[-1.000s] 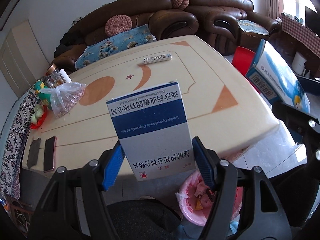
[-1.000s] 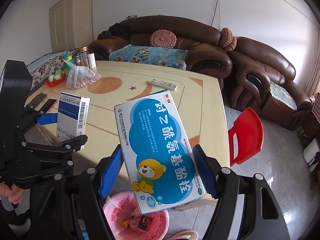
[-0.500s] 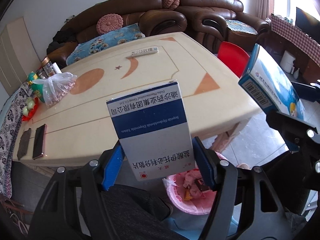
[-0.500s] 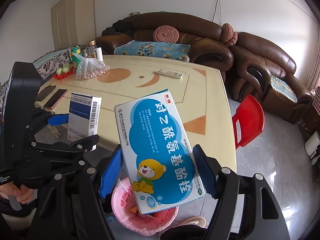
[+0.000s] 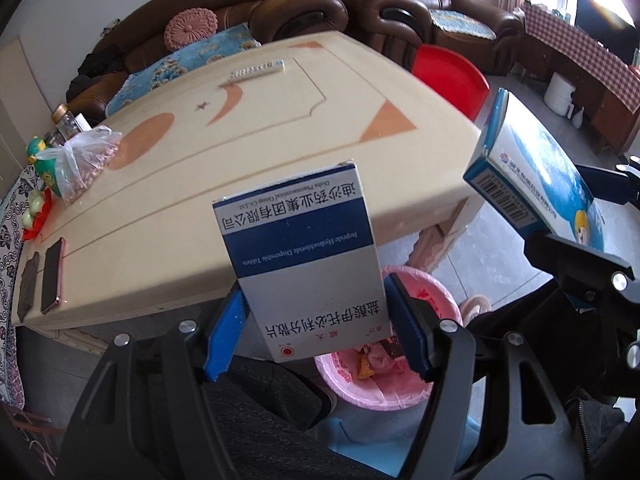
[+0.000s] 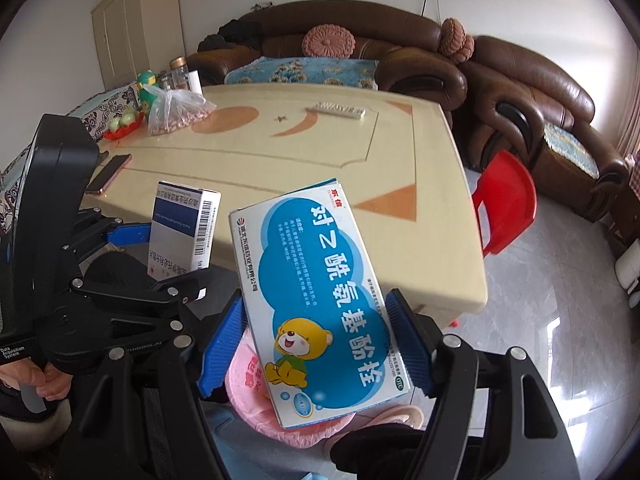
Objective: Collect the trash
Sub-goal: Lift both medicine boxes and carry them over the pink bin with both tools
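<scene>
Brown leather sofas line the far wall behind a cream bench carrying a remote near its far edge, a phone and a bag of nuts along its left edge. Off the near edge, the left gripper clamps a blue-and-grey medicine box, and the right gripper clamps a blue cartoon-bear box. Both boxes hang over a pink bin on the floor.

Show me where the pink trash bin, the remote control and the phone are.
pink trash bin (image 5: 400, 394), left wrist view, front rim.
remote control (image 6: 340, 110), right wrist view, middle of top face.
phone (image 5: 53, 276), left wrist view, dark screen.
</scene>
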Demonstrator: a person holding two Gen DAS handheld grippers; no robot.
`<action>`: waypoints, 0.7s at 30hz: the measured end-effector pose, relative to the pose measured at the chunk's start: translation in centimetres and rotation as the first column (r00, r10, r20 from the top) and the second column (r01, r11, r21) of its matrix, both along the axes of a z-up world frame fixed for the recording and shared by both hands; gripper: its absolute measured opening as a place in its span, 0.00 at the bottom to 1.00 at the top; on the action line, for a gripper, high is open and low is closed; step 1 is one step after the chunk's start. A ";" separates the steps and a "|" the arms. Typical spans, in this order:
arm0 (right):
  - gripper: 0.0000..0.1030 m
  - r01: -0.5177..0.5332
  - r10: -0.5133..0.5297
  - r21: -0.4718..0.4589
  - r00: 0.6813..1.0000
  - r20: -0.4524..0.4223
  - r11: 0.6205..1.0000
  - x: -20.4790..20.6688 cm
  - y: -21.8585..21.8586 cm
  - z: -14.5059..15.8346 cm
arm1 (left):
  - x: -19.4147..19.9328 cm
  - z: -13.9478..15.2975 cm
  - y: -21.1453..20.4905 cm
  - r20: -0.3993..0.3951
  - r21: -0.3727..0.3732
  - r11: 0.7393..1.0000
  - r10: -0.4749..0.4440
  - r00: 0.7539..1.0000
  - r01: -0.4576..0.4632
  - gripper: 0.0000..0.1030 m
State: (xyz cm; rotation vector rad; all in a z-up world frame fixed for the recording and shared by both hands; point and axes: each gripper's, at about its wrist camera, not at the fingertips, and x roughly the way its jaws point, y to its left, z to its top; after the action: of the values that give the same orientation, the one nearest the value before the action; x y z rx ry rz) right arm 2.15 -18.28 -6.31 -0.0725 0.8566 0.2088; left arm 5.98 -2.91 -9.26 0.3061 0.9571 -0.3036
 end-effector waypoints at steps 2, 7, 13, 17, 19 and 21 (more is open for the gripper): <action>0.66 0.002 -0.002 0.003 1.000 -0.022 1.000 0.2 -0.1 -1.0 | 0.1 -0.7 -0.2 -0.017 0.005 1.000 -0.006 1.000 0.006 0.64; 0.66 0.001 0.000 0.009 0.998 -0.066 1.000 0.8 -0.4 -2.8 | 0.3 -3.0 -0.7 -0.061 0.024 1.000 -0.017 0.998 0.019 0.64; 0.66 0.003 -0.001 0.013 0.991 -0.131 1.000 1.2 -0.5 -5.8 | 0.4 -6.0 -1.4 -0.125 0.050 0.998 -0.034 0.992 0.040 0.64; 0.66 0.006 -0.003 0.020 0.984 -0.177 1.000 1.5 -0.6 -7.7 | 0.7 -8.0 -1.6 -0.173 0.056 0.997 -0.040 0.984 0.051 0.64; 0.66 0.007 -0.002 0.023 0.980 -0.199 1.000 1.7 -0.7 -8.6 | 0.9 -9.1 -1.8 -0.203 0.057 0.997 -0.043 0.978 0.056 0.64; 0.66 0.008 -0.001 0.033 0.975 -0.223 0.999 2.0 -0.8 -9.6 | 1.0 -9.8 -2.0 -0.221 0.063 0.996 -0.046 0.974 0.061 0.64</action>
State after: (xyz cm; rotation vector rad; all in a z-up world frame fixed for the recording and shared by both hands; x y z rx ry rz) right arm 4.12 -19.05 -15.96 -0.0153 1.0763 0.2298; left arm 7.03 -4.86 -19.09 0.3674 1.1802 -0.3591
